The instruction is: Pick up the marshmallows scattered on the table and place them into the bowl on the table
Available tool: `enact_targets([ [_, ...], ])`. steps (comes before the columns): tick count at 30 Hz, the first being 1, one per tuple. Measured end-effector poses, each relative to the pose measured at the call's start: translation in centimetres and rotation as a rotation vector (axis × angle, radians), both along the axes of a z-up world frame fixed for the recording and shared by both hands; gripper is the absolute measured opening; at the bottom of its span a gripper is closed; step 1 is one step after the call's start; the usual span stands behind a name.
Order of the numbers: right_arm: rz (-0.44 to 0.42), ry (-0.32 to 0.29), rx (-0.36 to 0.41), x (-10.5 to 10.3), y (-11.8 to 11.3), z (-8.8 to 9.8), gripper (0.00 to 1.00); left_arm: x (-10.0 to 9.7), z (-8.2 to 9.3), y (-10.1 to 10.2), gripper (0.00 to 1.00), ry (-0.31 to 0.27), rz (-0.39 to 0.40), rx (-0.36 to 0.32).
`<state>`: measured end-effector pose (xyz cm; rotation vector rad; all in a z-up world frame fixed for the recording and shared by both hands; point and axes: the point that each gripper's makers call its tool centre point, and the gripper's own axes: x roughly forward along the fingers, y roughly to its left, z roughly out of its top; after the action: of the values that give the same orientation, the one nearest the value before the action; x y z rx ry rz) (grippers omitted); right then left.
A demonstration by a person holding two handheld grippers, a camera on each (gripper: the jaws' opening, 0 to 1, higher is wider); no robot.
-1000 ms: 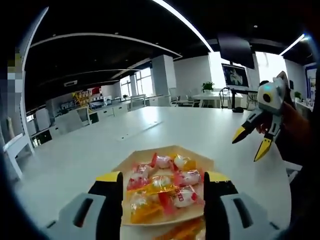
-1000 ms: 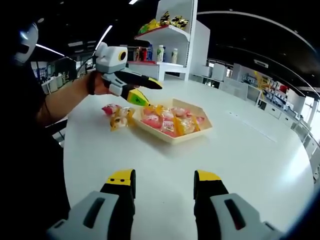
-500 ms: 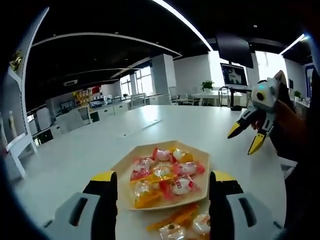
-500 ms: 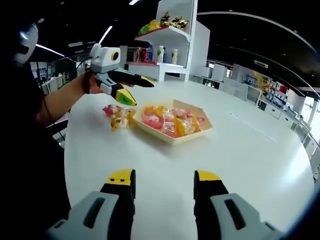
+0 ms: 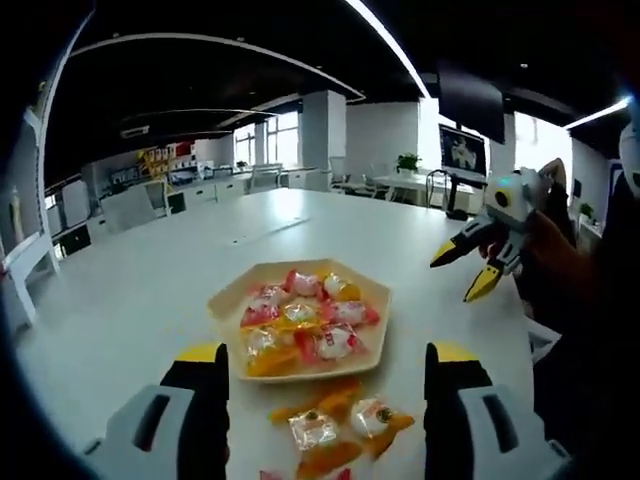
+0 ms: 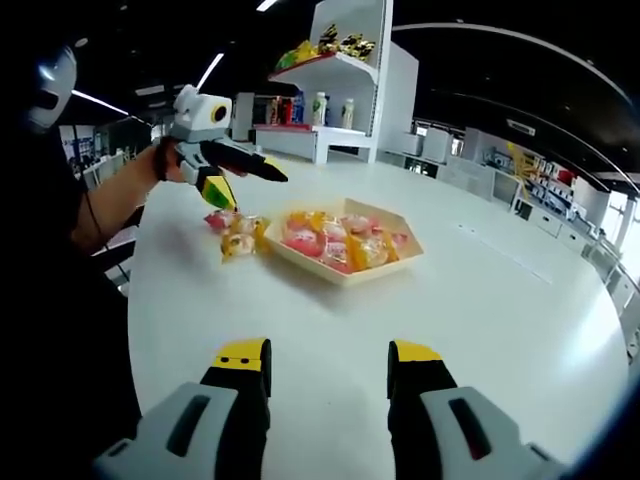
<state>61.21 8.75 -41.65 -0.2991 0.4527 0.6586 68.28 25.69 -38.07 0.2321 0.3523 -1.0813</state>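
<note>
A pale hexagonal bowl (image 5: 225, 300) (image 6: 338, 274) on the white table holds several wrapped marshmallows (image 5: 300, 328) (image 6: 340, 240) in red, orange and yellow wrappers. A few loose marshmallows (image 5: 340, 432) (image 6: 232, 232) lie on the table just outside the bowl. My left gripper (image 5: 327, 355) (image 6: 248, 186) hangs open in the air above that loose pile, with nothing between its jaws. My right gripper (image 6: 328, 352) (image 5: 458, 278) is open too, held low over bare table well short of the bowl, and holds nothing.
The person's arm (image 6: 110, 210) reaches in from the table's near edge. A white shelf with packaged goods (image 6: 340, 90) stands behind the table. Desks and chairs (image 5: 200, 190) fill the room beyond. The white table (image 6: 500, 300) spreads wide around the bowl.
My left gripper has drawn back from over the bowl towards the person, so the loose marshmallows now lie between its jaws in view. My right gripper has stayed where it was.
</note>
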Motion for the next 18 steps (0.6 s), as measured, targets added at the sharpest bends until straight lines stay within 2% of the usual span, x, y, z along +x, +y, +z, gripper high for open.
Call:
enact_targets([
  [4, 0.010, -0.003, 0.002, 0.1, 0.2, 0.2, 0.46, 0.2, -1.0, 1.0, 0.80, -0.025, 0.034, 0.094],
  [11, 0.011, -0.002, 0.000, 0.0, 0.2, 0.1, 0.46, -0.6, -0.9, 2.3, 0.79, -0.005, 0.046, 0.095],
  [15, 0.006, 0.001, -0.004, 0.0, 0.1, 0.0, 0.46, -0.8, -1.5, 3.4, 0.75, 0.000, 0.073, 0.141],
  [18, 0.007, 0.000, 0.000, 0.1, 0.3, 0.0, 0.46, -1.6, -1.4, 3.5, 0.74, 0.035, 0.064, 0.119],
])
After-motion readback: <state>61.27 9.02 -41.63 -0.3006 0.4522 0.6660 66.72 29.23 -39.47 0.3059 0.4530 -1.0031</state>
